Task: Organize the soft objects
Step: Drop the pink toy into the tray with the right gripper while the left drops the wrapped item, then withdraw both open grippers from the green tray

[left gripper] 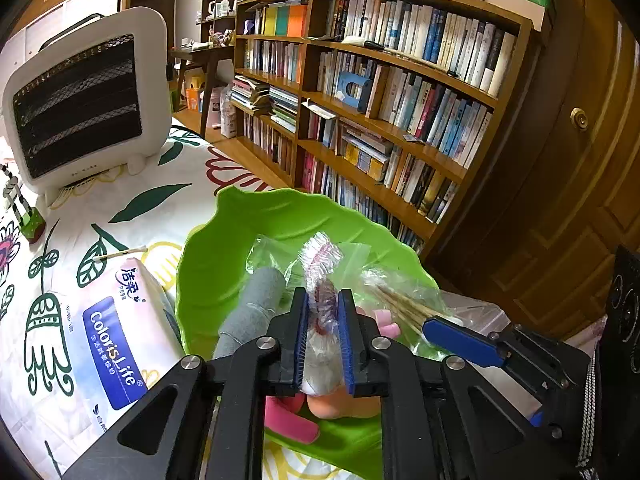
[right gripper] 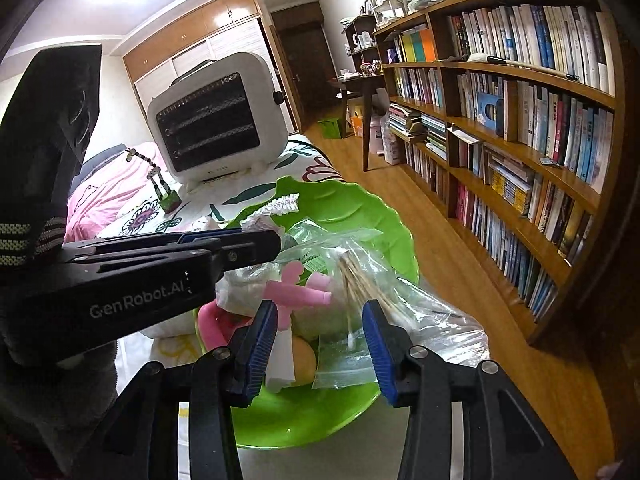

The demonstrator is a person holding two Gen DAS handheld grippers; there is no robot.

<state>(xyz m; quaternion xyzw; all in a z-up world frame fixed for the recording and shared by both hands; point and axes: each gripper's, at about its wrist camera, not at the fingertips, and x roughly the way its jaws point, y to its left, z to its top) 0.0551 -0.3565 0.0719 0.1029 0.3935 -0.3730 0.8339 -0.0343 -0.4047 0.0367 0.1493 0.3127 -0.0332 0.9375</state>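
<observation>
A green leaf-shaped bowl (left gripper: 224,256) sits on the floral bedspread and holds soft things. My left gripper (left gripper: 323,300) is shut on a crinkled clear plastic cap with a red-white elastic edge (left gripper: 322,258), above the bowl. A grey rolled sock (left gripper: 256,300) lies to its left. A clear bag of cotton swabs (right gripper: 360,280) lies in the bowl (right gripper: 360,208). My right gripper (right gripper: 320,312) is open, its fingers on either side of the bag's near end. Pink foam pieces (right gripper: 304,292) lie under it. The left gripper (right gripper: 276,240) shows from the side in the right wrist view.
A tissue pack (left gripper: 120,336) and one loose cotton swab (left gripper: 120,255) lie left of the bowl. A white heater (left gripper: 80,108) stands at the back of the bed. A small green toy (left gripper: 32,228) stands at the far left. Bookshelves (left gripper: 400,100) line the right wall.
</observation>
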